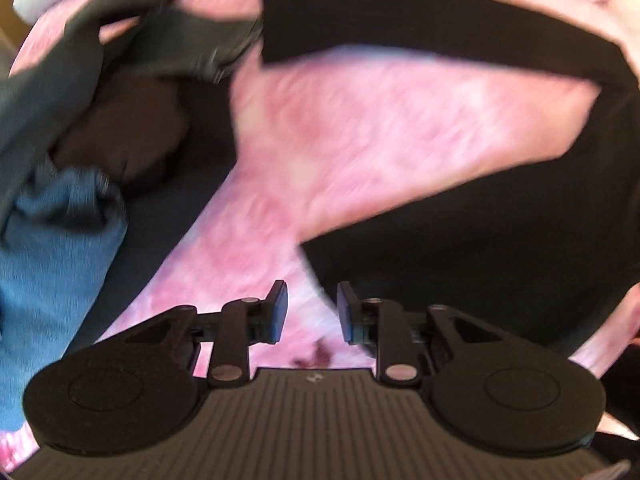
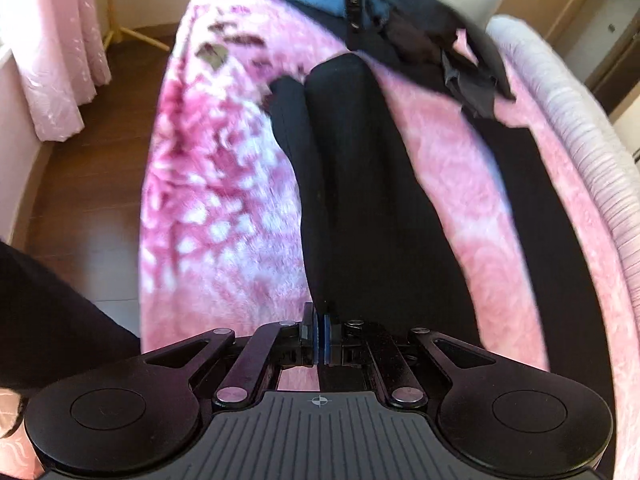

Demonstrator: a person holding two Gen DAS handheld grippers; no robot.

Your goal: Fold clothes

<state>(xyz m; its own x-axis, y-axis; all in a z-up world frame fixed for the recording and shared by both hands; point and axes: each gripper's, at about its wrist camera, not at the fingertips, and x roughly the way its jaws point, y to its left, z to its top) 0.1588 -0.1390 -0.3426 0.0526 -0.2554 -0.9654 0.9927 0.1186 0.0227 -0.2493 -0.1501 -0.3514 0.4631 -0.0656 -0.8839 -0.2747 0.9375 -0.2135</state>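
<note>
A long black garment [image 2: 360, 184] is stretched along a pink fluffy blanket [image 2: 216, 208] on a bed. My right gripper [image 2: 322, 334] is shut on the near end of this garment, with the cloth pinched between the blue pads. In the left wrist view the same black garment [image 1: 480, 232] spreads over the pink blanket [image 1: 380, 132] at the right and along the top. My left gripper [image 1: 312, 312] is open just above the blanket, with the garment's edge a little to its right and nothing between its fingers.
A heap of other clothes lies at the far end of the bed: a blue fuzzy piece [image 1: 52, 264], a grey piece [image 1: 180, 36] and a dark brown one [image 1: 128, 132]. Beside the bed are wooden floor [image 2: 88, 168] and pink curtains [image 2: 60, 44]. A ribbed white bed edge [image 2: 580, 128] runs along the right.
</note>
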